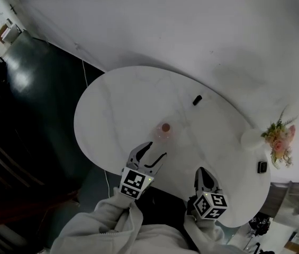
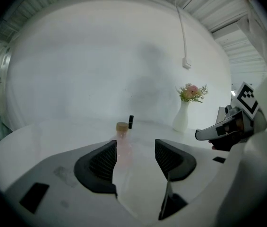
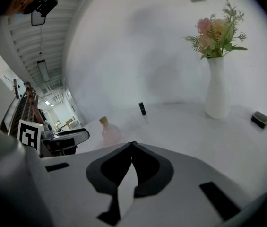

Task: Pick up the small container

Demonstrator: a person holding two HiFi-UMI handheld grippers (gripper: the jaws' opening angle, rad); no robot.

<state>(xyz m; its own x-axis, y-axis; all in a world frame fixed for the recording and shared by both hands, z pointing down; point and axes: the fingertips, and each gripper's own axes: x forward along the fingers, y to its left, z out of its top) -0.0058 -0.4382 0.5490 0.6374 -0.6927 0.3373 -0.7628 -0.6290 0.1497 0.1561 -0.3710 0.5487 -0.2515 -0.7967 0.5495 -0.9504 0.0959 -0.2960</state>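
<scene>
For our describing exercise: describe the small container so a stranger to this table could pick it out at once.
On the white oval table, look near the middle, just ahead of the left gripper. The small container is a clear pinkish bottle with a tan cap, unlike the little black object beyond it.

Your left tool (image 1: 156,150) waits with jaws apart just on the near side of the small container (image 1: 164,129), and the strip of surface (image 1: 112,110) between them is bare. Left of the container the surface lies free to its edge. Beyond the container, toward the wall (image 1: 165,25), a black cylinder (image 1: 196,100) stands well apart. Far right of the container, a white vase (image 1: 252,139) of flowers (image 1: 279,136) and a flat black object (image 1: 262,166) occupy that end. Your right tool (image 1: 201,173), jaws together, hangs near-right of the container, well clear.
</scene>
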